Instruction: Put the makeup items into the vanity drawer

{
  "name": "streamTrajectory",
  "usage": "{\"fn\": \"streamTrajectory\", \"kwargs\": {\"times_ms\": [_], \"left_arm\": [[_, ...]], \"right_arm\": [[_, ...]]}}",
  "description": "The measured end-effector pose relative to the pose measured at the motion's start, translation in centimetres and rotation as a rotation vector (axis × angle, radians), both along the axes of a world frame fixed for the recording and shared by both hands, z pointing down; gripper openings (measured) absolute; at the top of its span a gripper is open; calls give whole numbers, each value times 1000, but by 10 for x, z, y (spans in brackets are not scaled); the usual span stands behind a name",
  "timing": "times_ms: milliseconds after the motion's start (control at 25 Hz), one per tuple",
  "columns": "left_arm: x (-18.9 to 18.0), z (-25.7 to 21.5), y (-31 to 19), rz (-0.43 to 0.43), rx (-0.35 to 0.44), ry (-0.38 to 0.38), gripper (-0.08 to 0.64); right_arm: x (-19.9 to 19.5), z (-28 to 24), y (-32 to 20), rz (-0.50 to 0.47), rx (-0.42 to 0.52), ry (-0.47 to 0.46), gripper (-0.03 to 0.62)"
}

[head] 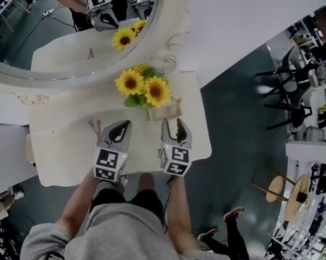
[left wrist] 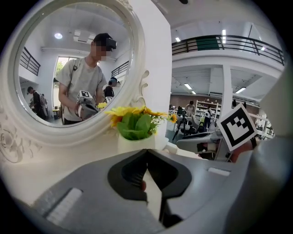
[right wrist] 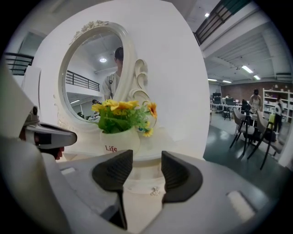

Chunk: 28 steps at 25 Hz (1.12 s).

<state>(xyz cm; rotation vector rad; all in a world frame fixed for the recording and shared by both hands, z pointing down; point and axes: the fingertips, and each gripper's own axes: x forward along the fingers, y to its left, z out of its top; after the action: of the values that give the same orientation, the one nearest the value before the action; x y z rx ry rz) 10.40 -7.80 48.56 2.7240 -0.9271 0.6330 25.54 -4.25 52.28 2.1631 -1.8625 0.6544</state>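
Lying with its long axis running away from the person toward the mirror, a little slanted, a thin item rests on the bench just left of the left fingers. It is probably one of the makeup pieces, though it is too small to name. It sits on the left hand's side and well apart from the right fingers, so the left looks the nearer for a pick, shifting sideways and closing across the item's thin width. The left fingers meet at their tips; a reddish speck by one pad cannot be made out. The right fingers are spread with nothing between them. Through their gap, lower down, shows a small glittering knob, likely the drawer's, and no drawer shows pulled out.
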Motion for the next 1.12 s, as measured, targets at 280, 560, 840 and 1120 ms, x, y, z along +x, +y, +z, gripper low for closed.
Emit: {"fn": "streamTrajectory", "kwargs": {"times_ms": [280, 560, 840, 1120], "left_arm": [[-13, -38, 7, 24, 65, 51, 11], [-25, -79, 17, 61, 142, 106, 11], [-42, -97, 28, 94, 174, 132, 11], [-51, -97, 38, 122, 178, 141, 11]], "right_arm": [[-18, -54, 20, 12, 68, 65, 199], [-44, -101, 42, 32, 141, 129, 198], [-75, -133, 62, 49, 201, 216, 122], [-96, -141, 82, 65, 223, 242, 46]]}}
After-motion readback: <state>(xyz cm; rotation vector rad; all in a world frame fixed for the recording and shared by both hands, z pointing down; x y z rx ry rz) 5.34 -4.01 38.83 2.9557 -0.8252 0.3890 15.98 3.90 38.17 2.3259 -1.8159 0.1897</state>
